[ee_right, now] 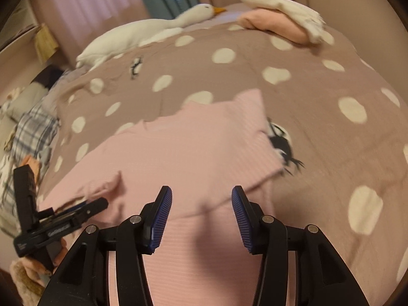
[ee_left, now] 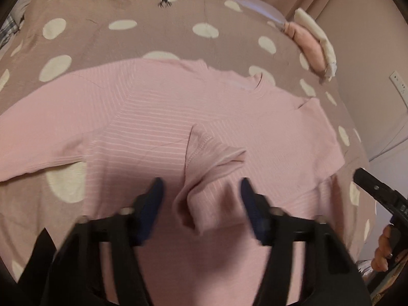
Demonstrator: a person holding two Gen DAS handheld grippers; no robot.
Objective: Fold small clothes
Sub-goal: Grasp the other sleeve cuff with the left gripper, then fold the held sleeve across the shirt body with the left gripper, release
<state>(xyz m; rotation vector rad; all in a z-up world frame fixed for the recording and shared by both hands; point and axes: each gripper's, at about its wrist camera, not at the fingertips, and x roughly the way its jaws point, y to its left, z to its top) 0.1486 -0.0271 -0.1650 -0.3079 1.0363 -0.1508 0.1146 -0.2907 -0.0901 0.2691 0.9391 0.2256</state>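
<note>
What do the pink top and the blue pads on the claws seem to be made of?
Pink top: soft knit fabric, probably cotton jersey, matte; fine pale stripes, stitched hems, and it bunches into limp folds.

Blue pads: likely rubber or soft plastic, matte; fine parallel ridges cover their faces, mounted on smooth black fingers that look like hard plastic.

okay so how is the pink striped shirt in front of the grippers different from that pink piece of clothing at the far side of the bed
The pink striped shirt is spread open on the dotted bedcover, one sleeve folded in over its body; the far pink garment is already a compact folded bundle. The shirt has nothing on top of it, while the bundle has a white cloth on it. The shirt shows thin pale stripes; the bundle looks plain. Both are pink.
</note>
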